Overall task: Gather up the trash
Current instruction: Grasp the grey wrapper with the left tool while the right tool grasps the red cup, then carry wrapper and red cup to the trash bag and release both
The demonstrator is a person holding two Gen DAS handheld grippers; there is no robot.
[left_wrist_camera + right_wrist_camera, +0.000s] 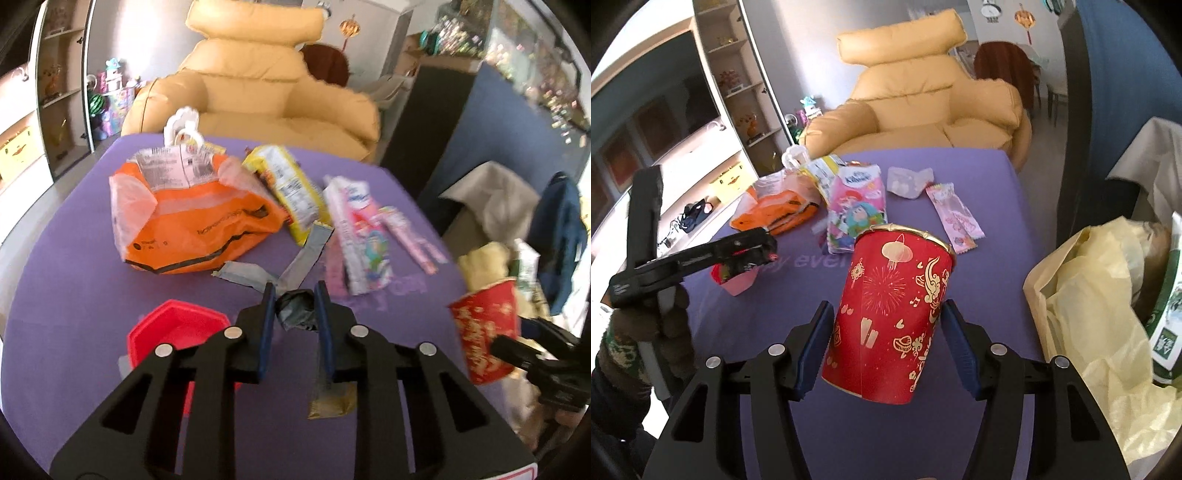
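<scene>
In the left wrist view my left gripper (295,295) is shut on a crumpled wad of grey tape (297,315), just above the purple table (74,295). More grey tape strips (303,258) trail from the wad across the cloth. My right gripper (886,308) is shut on a red paper cup (894,273) with gold print. The cup is tilted and held off the table near its right edge. The same cup (484,332) shows at the right of the left wrist view. The left gripper (764,247) appears at the left of the right wrist view, in a gloved hand (646,325).
An orange bag (192,225), a yellow wrapper (291,188), a pink cartoon pack (362,236), a pink candy wrapper (955,214) and a red hexagonal lid (177,328) lie on the table. A pale yellow plastic bag (1089,314) gapes beyond the right edge. A beige armchair (258,92) stands behind.
</scene>
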